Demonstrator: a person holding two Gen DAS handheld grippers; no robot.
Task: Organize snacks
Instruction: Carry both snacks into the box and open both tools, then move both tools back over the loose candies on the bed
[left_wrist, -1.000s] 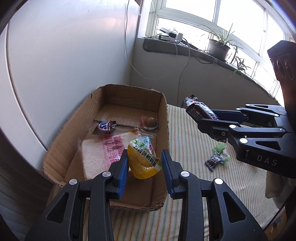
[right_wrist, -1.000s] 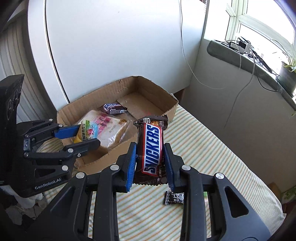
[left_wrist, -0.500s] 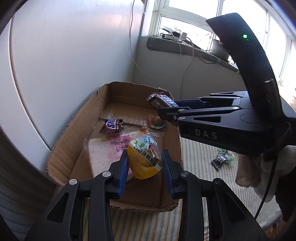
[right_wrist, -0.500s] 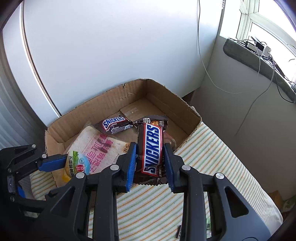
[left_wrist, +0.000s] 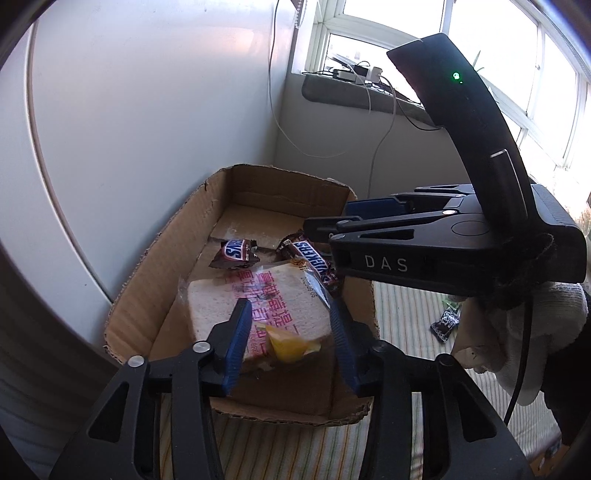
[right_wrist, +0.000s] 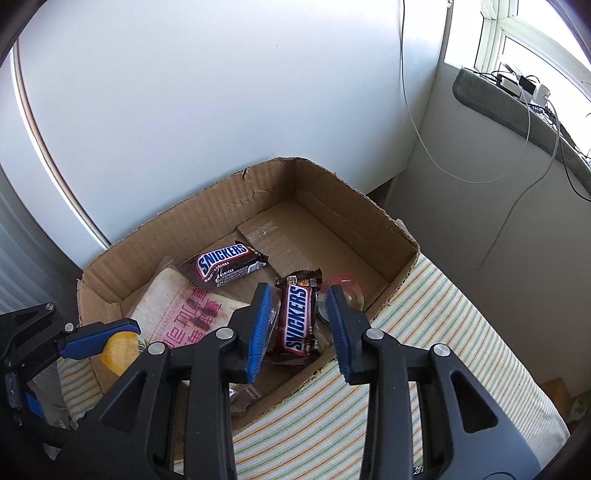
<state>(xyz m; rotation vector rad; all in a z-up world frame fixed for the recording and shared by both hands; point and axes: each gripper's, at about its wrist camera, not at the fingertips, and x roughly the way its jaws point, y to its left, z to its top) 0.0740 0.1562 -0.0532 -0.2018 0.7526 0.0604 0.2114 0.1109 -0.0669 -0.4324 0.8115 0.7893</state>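
Observation:
A cardboard box (left_wrist: 177, 254) (right_wrist: 332, 206) stands on the striped cloth. In it lie a wrapped bread slice (left_wrist: 266, 299) (right_wrist: 177, 314), a short Snickers bar (left_wrist: 236, 253) (right_wrist: 225, 264) and a long Snickers bar (left_wrist: 314, 258) (right_wrist: 297, 317). My left gripper (left_wrist: 291, 347) is open over the box's near end; a yellow jelly cup (left_wrist: 290, 343) (right_wrist: 116, 349) lies loose between its fingers on the bread. My right gripper (right_wrist: 297, 325) is open above the long Snickers bar, which rests in the box.
A small dark candy wrapper (left_wrist: 445, 321) lies on the striped cloth (right_wrist: 424, 362) right of the box. A white wall stands just behind the box. A windowsill (right_wrist: 517, 107) with chargers and hanging cables is at the back right.
Both grippers have opened. The right one moved over the box and let the long Snickers bar drop in. The left one let go of the yellow jelly cup onto the bread.

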